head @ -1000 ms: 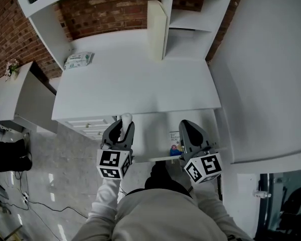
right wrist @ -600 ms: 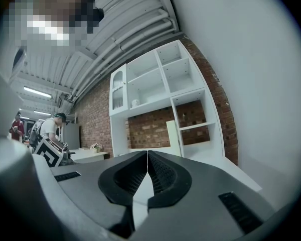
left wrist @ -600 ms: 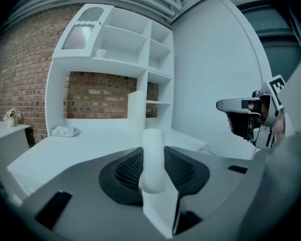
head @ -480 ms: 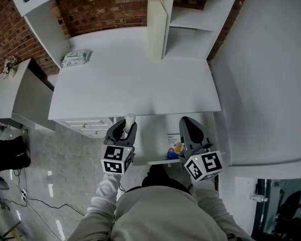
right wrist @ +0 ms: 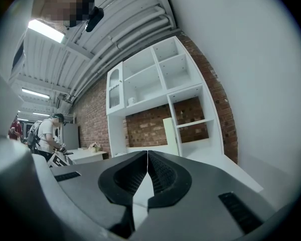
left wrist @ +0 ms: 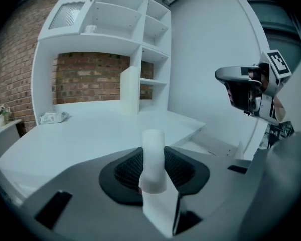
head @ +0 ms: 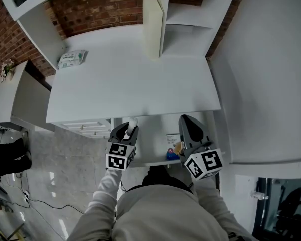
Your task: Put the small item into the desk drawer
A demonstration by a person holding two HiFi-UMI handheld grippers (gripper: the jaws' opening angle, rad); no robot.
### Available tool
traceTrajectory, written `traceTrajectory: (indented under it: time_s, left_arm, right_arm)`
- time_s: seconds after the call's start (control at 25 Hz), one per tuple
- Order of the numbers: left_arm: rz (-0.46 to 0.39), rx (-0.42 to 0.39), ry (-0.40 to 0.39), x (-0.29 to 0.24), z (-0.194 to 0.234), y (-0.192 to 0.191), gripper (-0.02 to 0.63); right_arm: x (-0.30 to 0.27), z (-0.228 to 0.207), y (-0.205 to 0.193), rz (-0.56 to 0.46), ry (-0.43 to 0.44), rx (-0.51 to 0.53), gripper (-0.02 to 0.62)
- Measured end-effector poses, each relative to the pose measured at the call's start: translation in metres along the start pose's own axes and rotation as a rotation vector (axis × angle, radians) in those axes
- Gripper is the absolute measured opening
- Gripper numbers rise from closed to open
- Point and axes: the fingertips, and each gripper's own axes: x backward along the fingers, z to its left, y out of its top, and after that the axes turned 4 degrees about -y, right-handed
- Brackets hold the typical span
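Note:
My left gripper is shut on a small white cylinder-shaped item, which stands upright between the pads. It hovers over the left end of the open desk drawer under the white desk. My right gripper hangs over the drawer's right end, jaws shut and empty. In the left gripper view the right gripper shows at the right. A blue thing and a printed sheet lie in the drawer.
A pack of wipes lies at the desk's far left. A tall white panel stands against the shelf unit. Small closed drawers sit under the desk's left. A low side table stands left; people stand beyond.
My left gripper with the white item has edged a little right and forward over the drawer. The right gripper has hardly moved; the head view has tilted slightly.

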Motion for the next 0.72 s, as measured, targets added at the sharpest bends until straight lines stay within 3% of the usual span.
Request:
traceTrajectory:
  time_s: [0.28,0.72]
  left_arm:
    - [0.095,-0.036,-0.067,-0.026,-0.008,-0.026,0.137]
    - [0.271,-0.023,-0.141,-0.059,-0.013,-0.081,0.137]
  right_arm:
    - [-0.005,-0.009,-0.002,0.007,-0.023,-0.014,0.028]
    - [-0.016,-0.007,-0.002,0.018,-0.022,-0.009,0.028]
